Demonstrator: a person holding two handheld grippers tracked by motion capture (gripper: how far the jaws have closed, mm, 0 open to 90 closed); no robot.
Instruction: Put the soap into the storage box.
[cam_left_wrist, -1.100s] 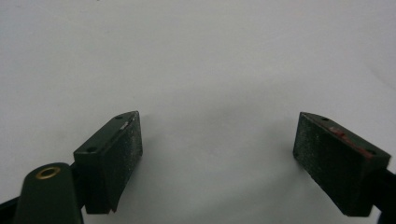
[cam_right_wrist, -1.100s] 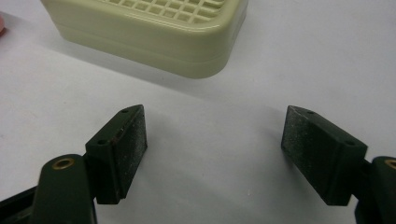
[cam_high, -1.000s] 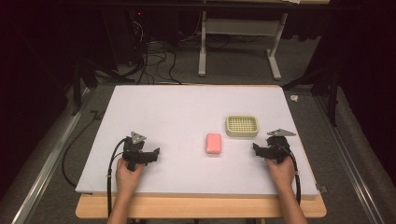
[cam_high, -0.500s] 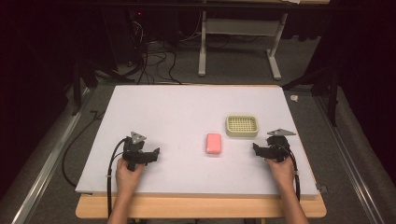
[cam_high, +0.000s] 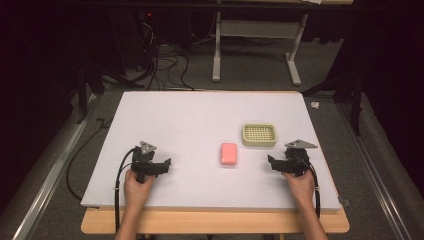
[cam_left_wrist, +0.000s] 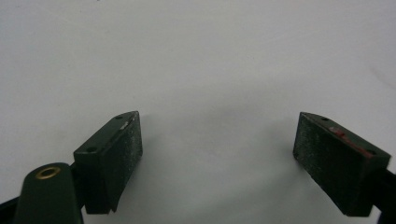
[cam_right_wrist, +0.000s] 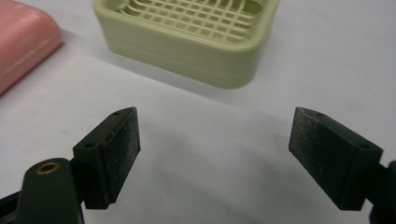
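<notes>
Both grippers rest with fingers wide, holding nothing: right gripper (cam_high: 272, 162) near the pink soap bar (cam_high: 229, 153) and pale green slatted plastic dish (cam_high: 259, 135), left gripper (cam_high: 165, 165) over bare white tabletop (cam_high: 200, 120).

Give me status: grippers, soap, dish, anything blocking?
Left gripper open, empty, resting on the table. Right gripper open, empty, facing soap and dish. Soap lies flat beside the dish, not in it. Path clear.

We see a wooden table (cam_high: 215, 222) topped by a white board (cam_high: 190, 125). On the board lie a pink soap bar (cam_high: 229, 153) and, just beyond it to the right, a pale green slotted soap dish (cam_high: 259, 134), slightly apart.
</notes>
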